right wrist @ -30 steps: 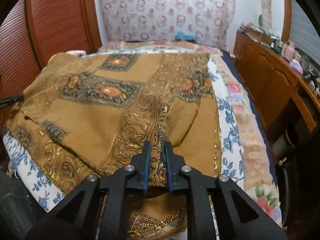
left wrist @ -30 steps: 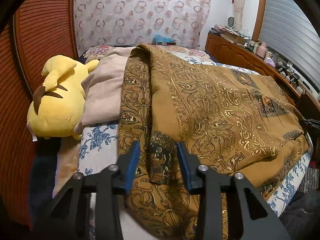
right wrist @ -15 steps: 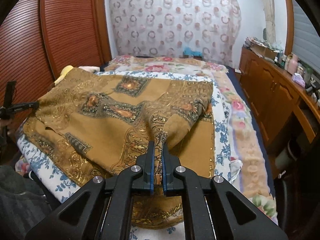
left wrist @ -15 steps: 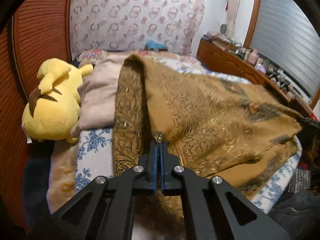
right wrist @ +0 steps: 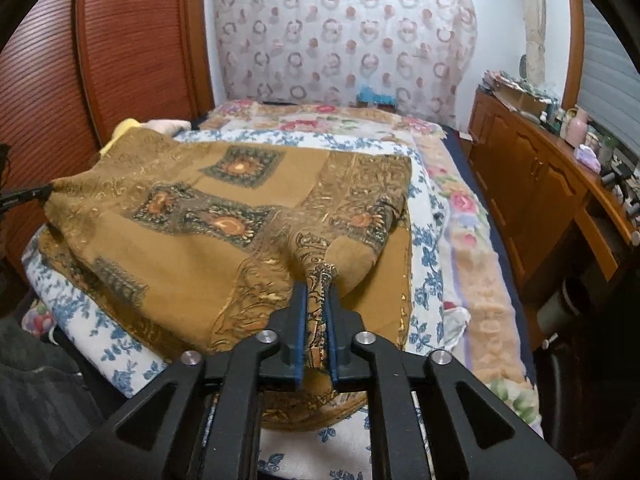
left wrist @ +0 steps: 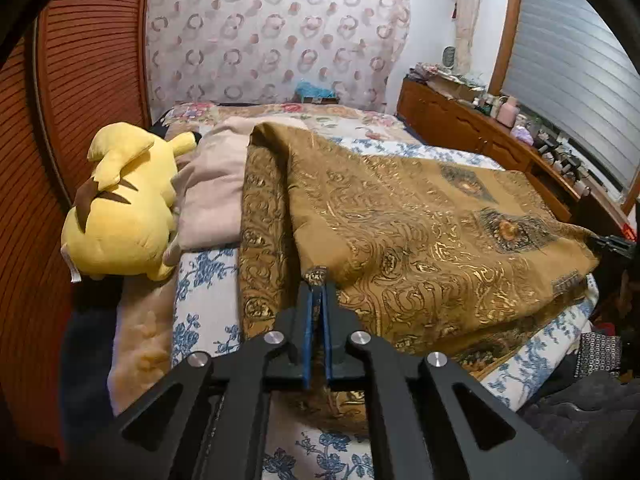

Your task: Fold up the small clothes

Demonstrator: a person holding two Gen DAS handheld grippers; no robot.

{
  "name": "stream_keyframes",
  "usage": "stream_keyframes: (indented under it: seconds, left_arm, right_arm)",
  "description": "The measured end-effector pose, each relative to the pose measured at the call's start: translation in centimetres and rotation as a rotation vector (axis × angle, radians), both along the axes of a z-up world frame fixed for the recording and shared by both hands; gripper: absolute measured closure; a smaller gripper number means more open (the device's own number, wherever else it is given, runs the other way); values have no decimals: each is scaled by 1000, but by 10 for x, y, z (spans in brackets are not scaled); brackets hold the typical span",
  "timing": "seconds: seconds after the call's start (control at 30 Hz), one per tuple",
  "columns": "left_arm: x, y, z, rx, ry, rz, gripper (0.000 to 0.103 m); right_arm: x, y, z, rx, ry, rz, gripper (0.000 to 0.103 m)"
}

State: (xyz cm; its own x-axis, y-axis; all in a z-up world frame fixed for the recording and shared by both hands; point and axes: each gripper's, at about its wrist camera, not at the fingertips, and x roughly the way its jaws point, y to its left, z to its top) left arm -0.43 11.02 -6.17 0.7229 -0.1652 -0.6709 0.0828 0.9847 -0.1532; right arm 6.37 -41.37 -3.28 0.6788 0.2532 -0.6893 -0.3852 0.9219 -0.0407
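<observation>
Two claws now clamp near edge of brown patterned cloth (left wrist: 420,240), spread on bed (left wrist: 208,312). Left claw (left wrist: 316,280), apart a second ago, has closed on fold; right claw (right wrist: 318,280) stays pinched on bunched corner. Cloth lifted higher off bed; judged ready for carrying fold forward.

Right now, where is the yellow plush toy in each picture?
Left wrist view: the yellow plush toy lies at left, beside the pink pillow.
Right wrist view: only a yellow sliver shows behind the brown cloth, upper left.
Shared landmark: the ring-patterned curtain.
</observation>
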Motion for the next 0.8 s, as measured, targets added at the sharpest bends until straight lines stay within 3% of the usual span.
stream_keyframes:
  seconds: [0.03, 0.17, 0.3, 0.4, 0.8]
  left_arm:
    - [1, 0, -2, 8, 6, 10, 98]
    - [0, -2, -2, 27, 7, 21, 93]
    - [-1, -3, 1, 40, -1, 28, 73]
    - [0, -6, 2, 49, -6, 27, 67]
    - [8, -9, -11, 59, 24, 31, 59]
  right_arm:
    - [0, 1, 0, -6, -4, -5, 86]
    - [0, 1, 8, -24, -44, -30, 79]
    - [2, 8, 14, -21, -73, -22, 59]
    - [5, 19, 12, -13, -69, 3, 58]
    - [22, 75, -26, 15, 14, 98, 54]
